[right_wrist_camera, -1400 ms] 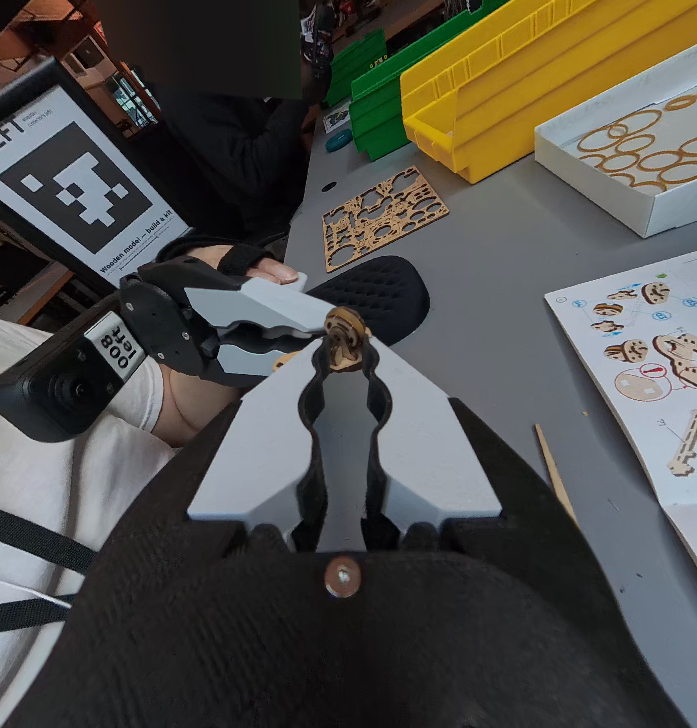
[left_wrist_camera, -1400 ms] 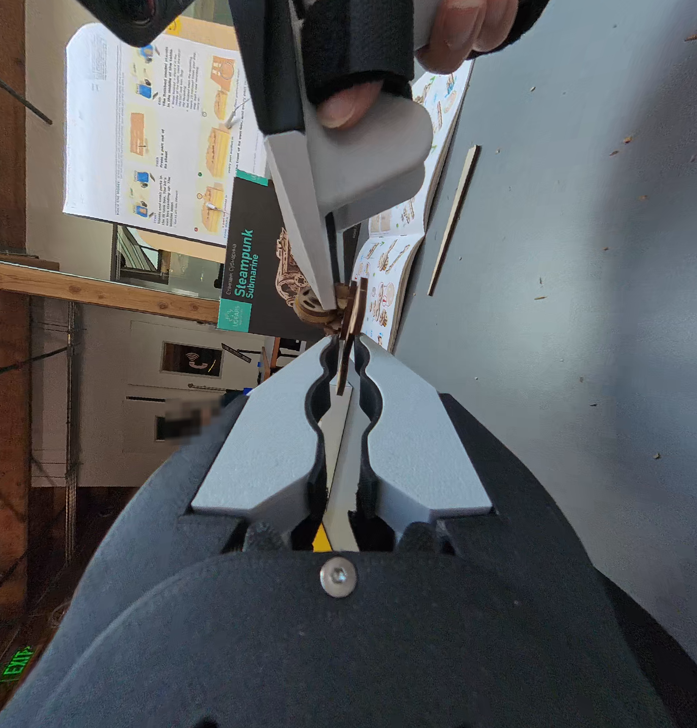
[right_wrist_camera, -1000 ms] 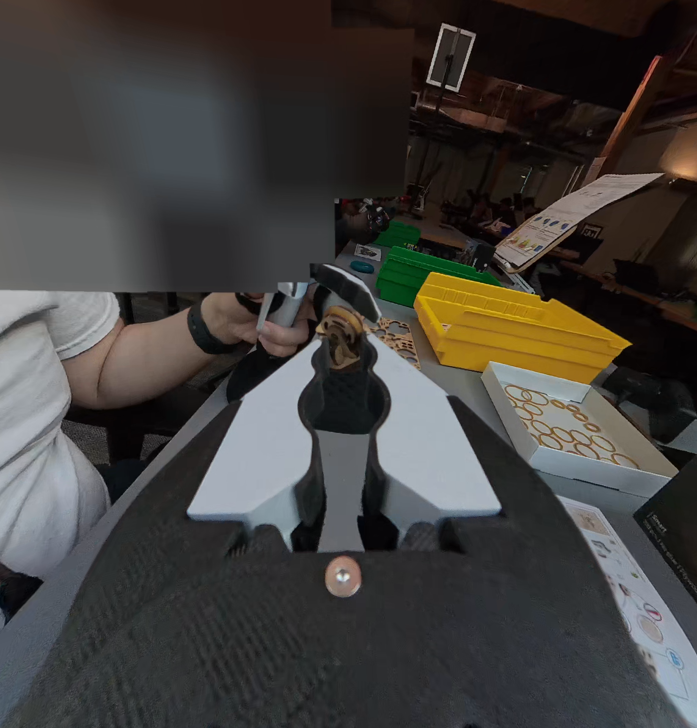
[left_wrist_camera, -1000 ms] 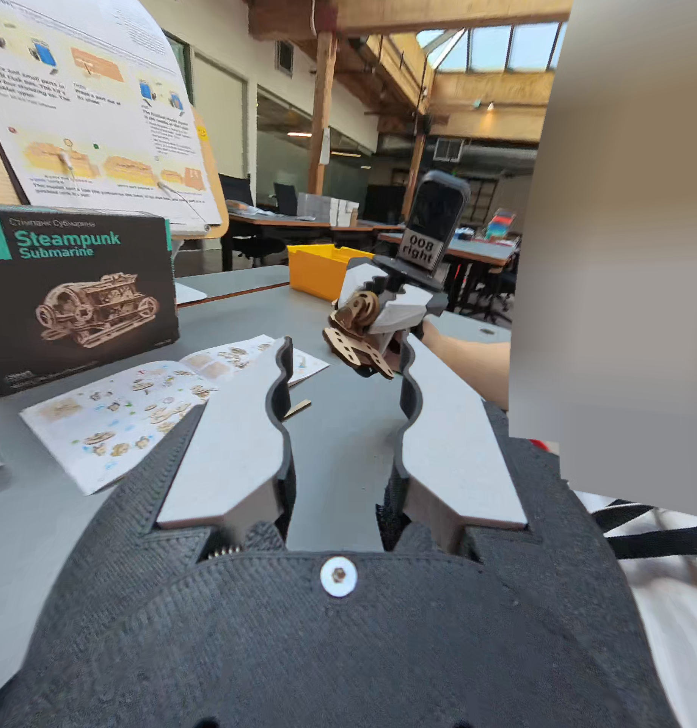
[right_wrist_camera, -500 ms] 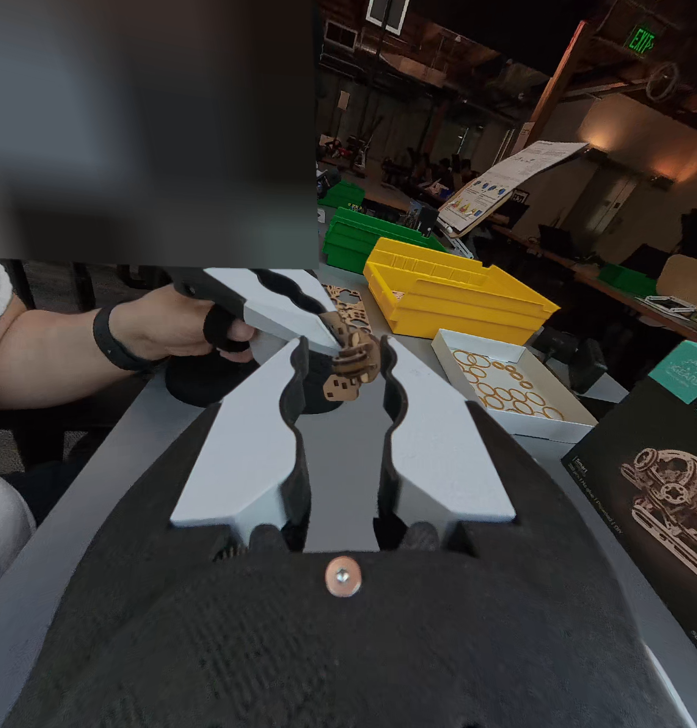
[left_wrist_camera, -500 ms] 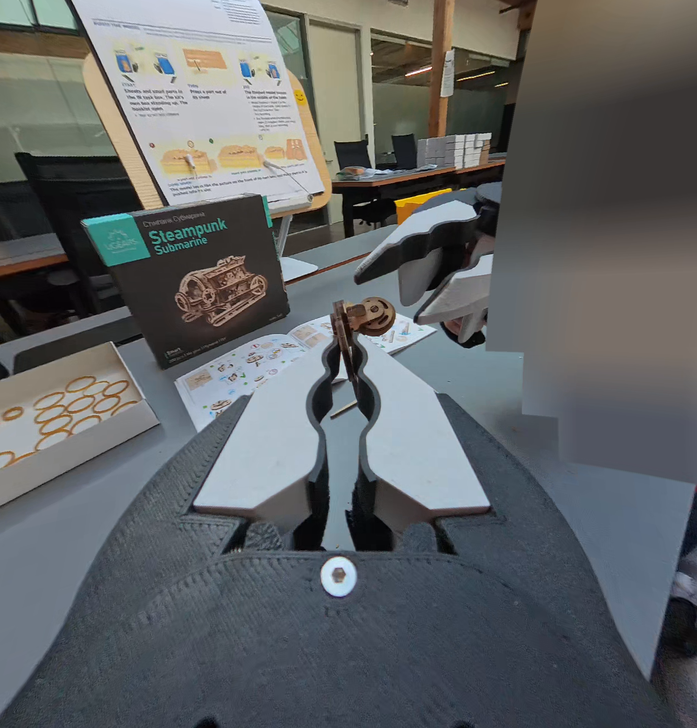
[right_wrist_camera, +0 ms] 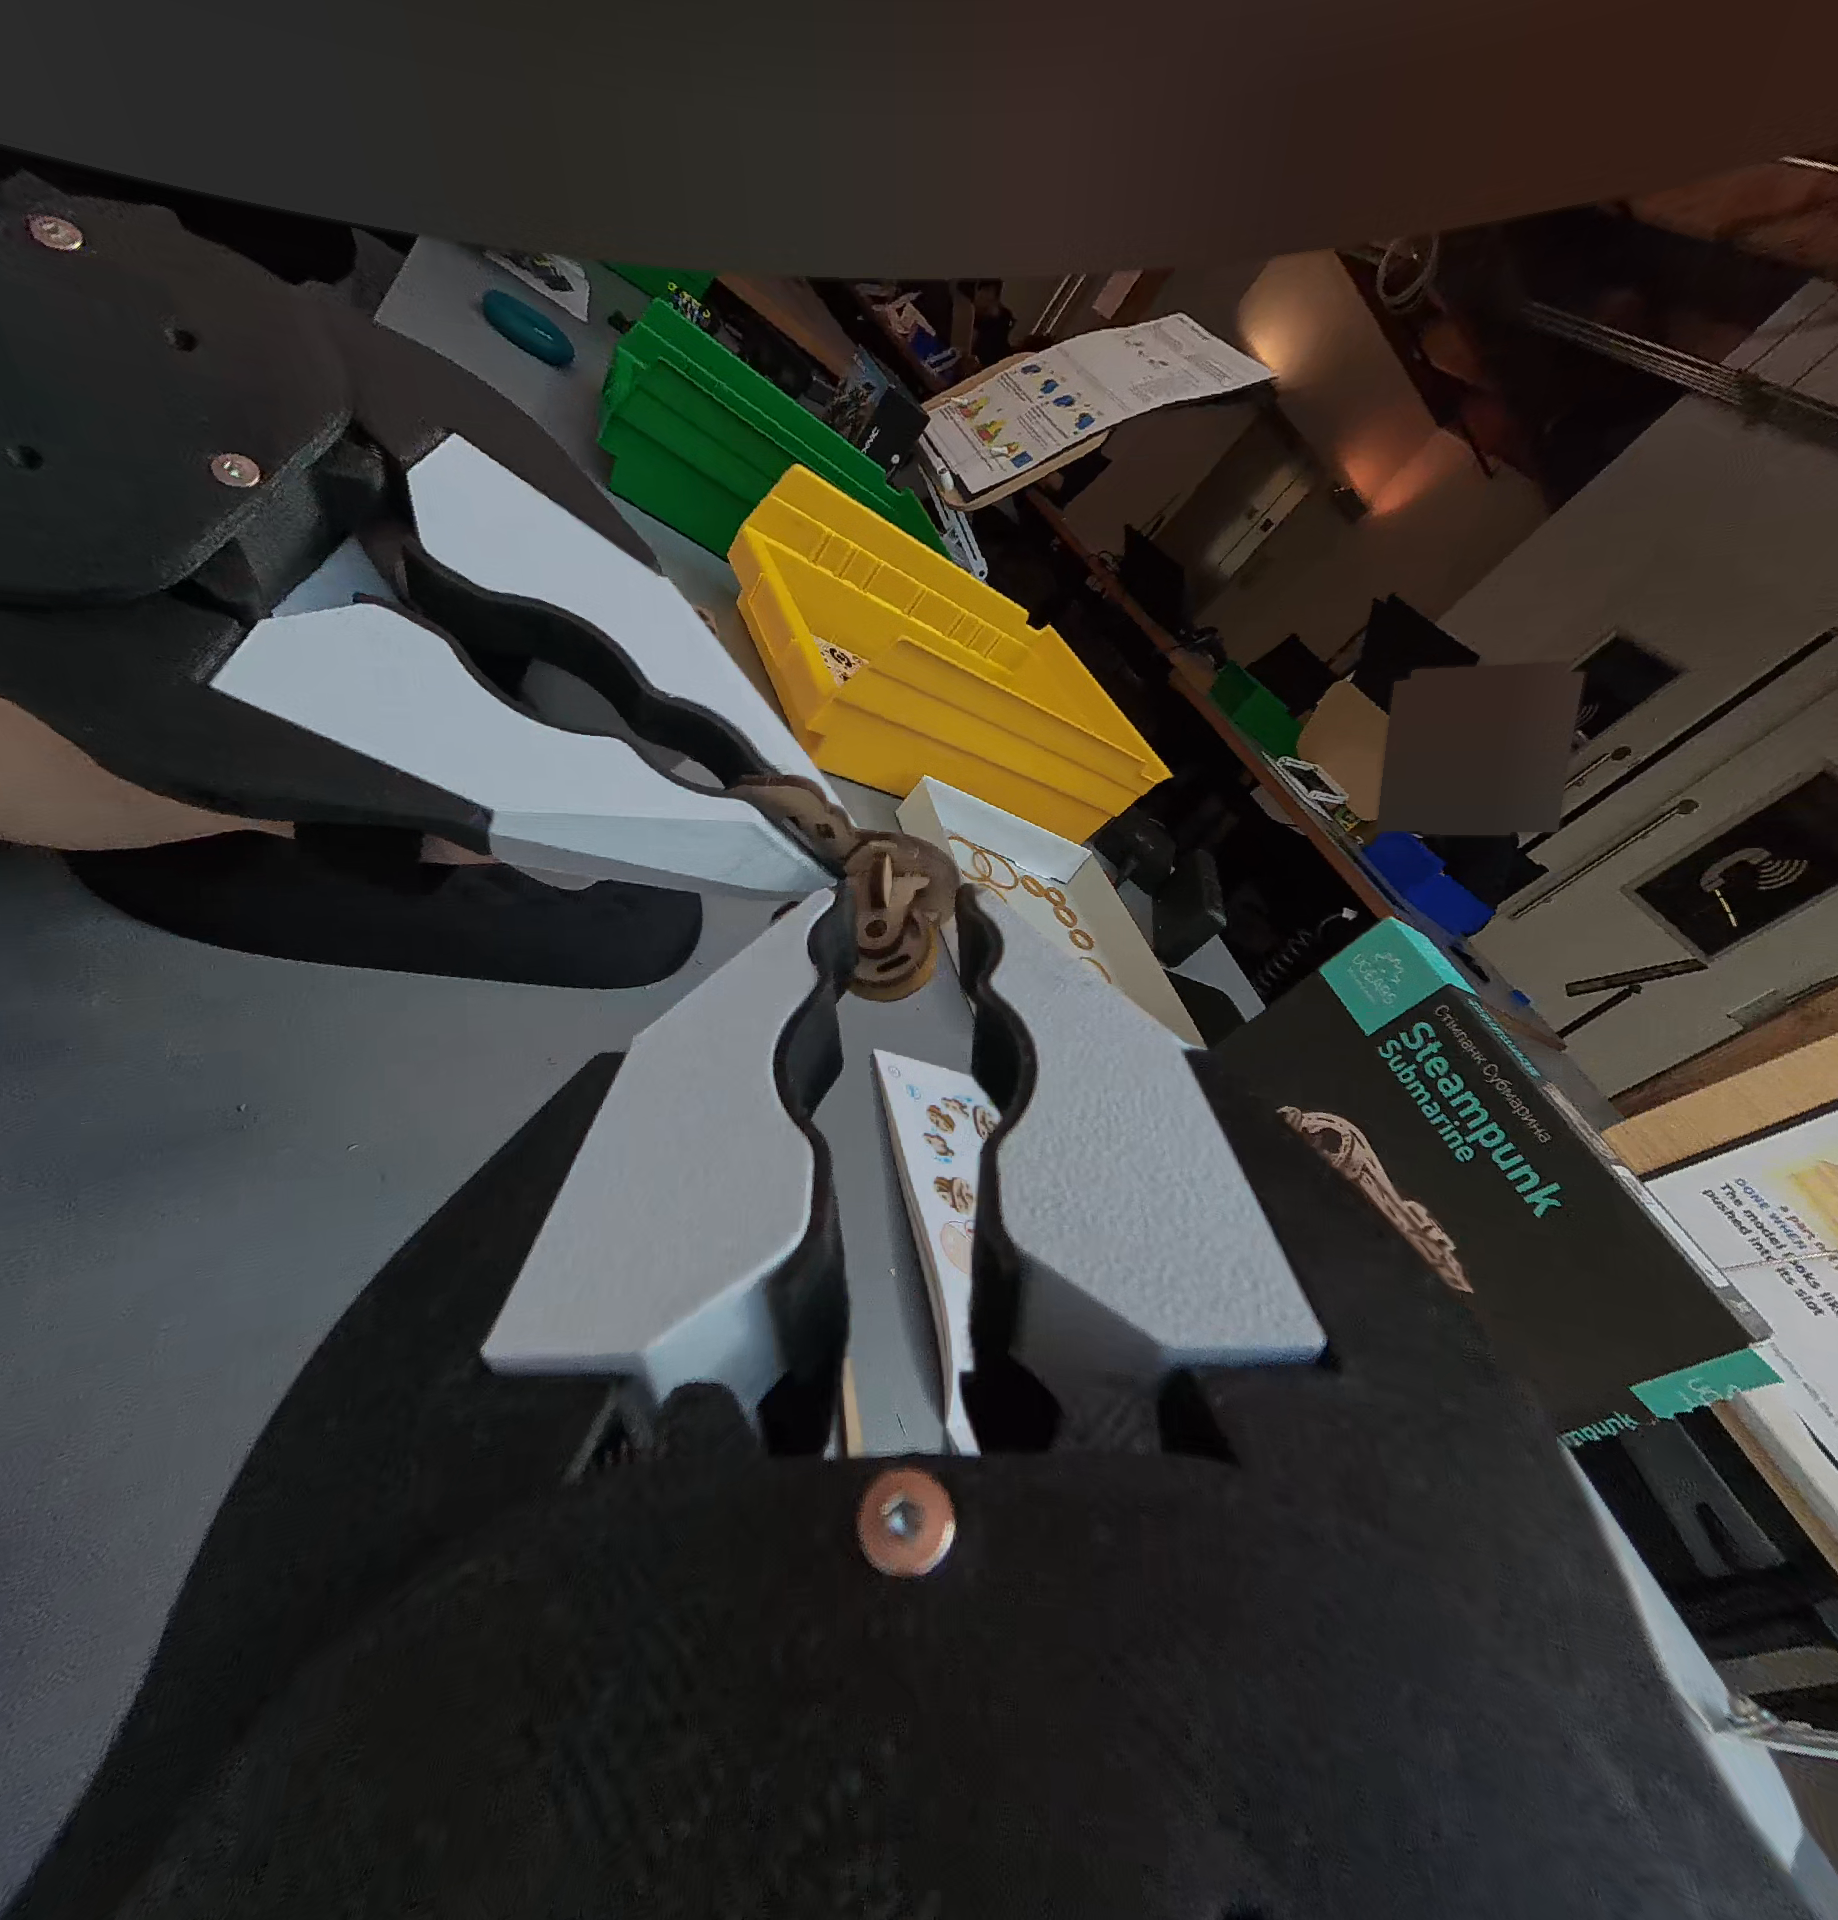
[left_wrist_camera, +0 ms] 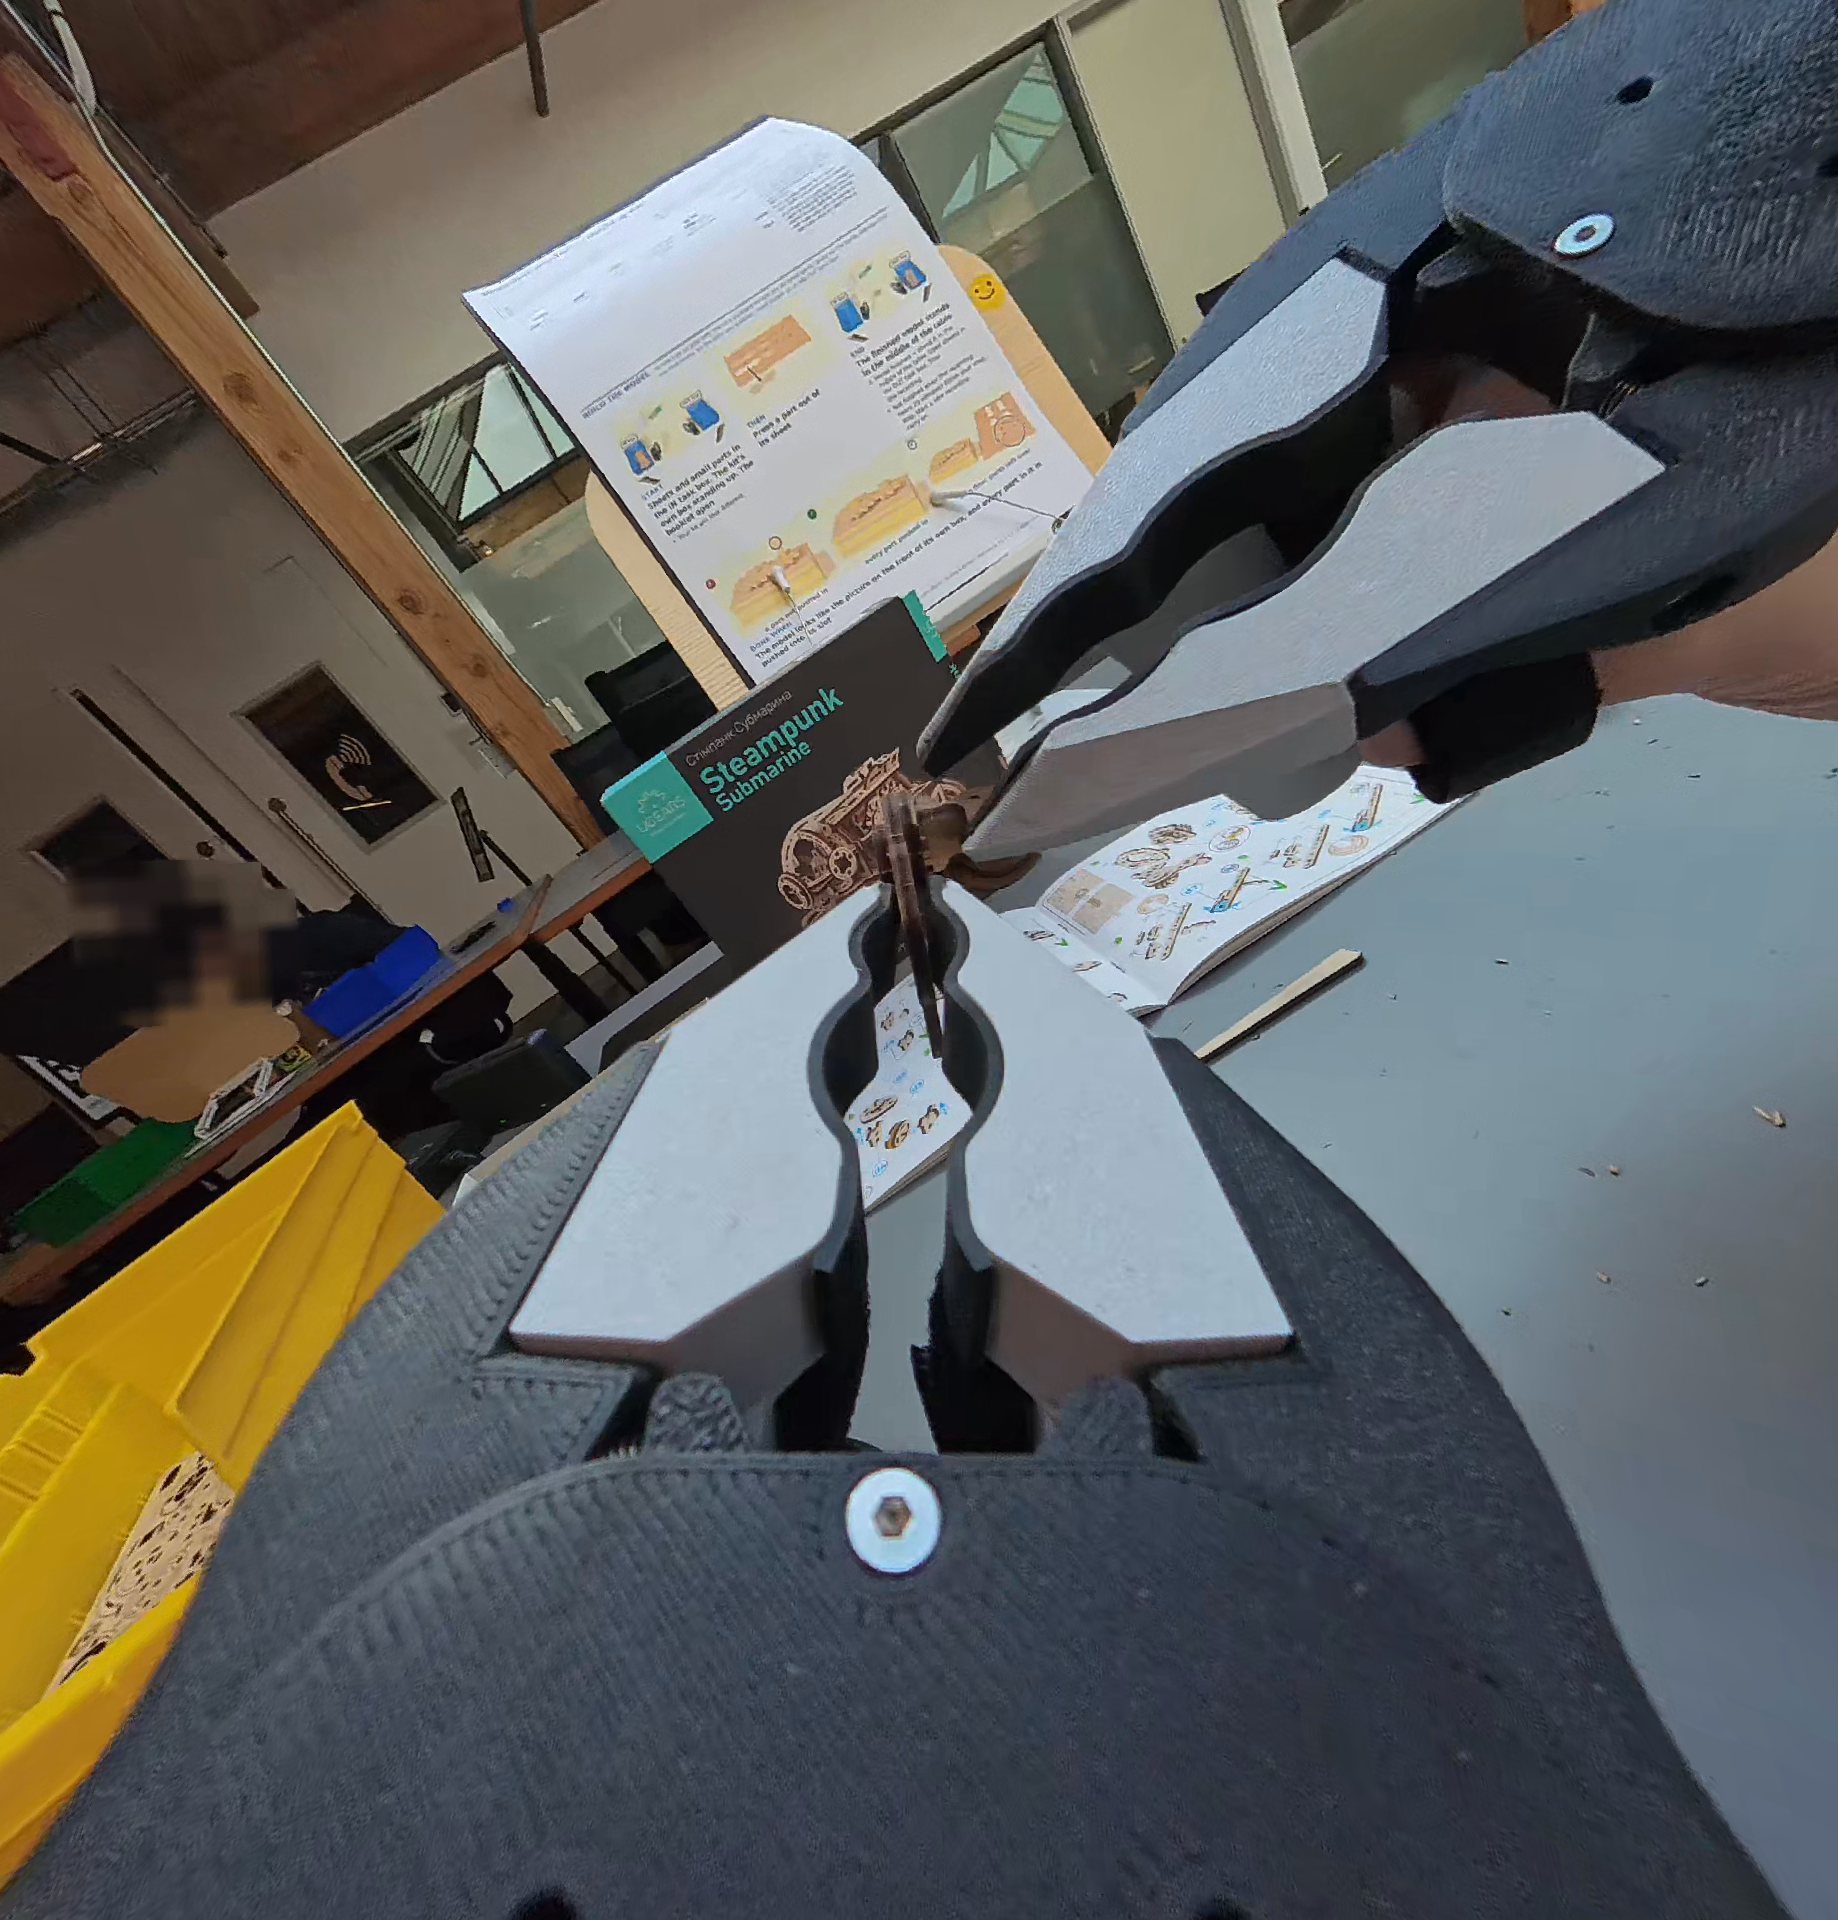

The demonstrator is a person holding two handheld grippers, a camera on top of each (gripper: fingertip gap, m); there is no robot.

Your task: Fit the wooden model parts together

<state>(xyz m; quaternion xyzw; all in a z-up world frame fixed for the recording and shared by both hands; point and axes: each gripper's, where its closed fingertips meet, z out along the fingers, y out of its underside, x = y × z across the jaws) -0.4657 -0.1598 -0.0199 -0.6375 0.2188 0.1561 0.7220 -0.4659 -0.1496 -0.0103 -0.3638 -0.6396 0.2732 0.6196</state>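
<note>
My left gripper (left_wrist_camera: 910,906) is shut on a flat wooden plate (left_wrist_camera: 917,935), seen edge-on between its fingertips and held above the grey table (left_wrist_camera: 1517,1143). A round wooden wheel part (left_wrist_camera: 941,823) sits on the plate's far end. My right gripper (left_wrist_camera: 951,800) reaches in from the upper right and is shut on that wheel. In the right wrist view, my right gripper (right_wrist_camera: 899,920) clamps the wheel part (right_wrist_camera: 889,940). My left gripper (right_wrist_camera: 806,831) comes in from the left, holding the plate (right_wrist_camera: 790,800) against the wheel.
A black kit box (left_wrist_camera: 790,790) and an open instruction booklet (left_wrist_camera: 1206,894) lie behind the grippers, with a thin wooden stick (left_wrist_camera: 1279,1003) beside the booklet. A yellow bin (right_wrist_camera: 946,675), green bins (right_wrist_camera: 707,416), a white tray of rings (right_wrist_camera: 1040,862) and a black pad (right_wrist_camera: 427,925) stand around. My left and right fingertips are right by each other.
My right gripper was open beside the assembly and has now closed on the wheel part. My left gripper has kept its hold on the plate. Both grippers have tilted.
</note>
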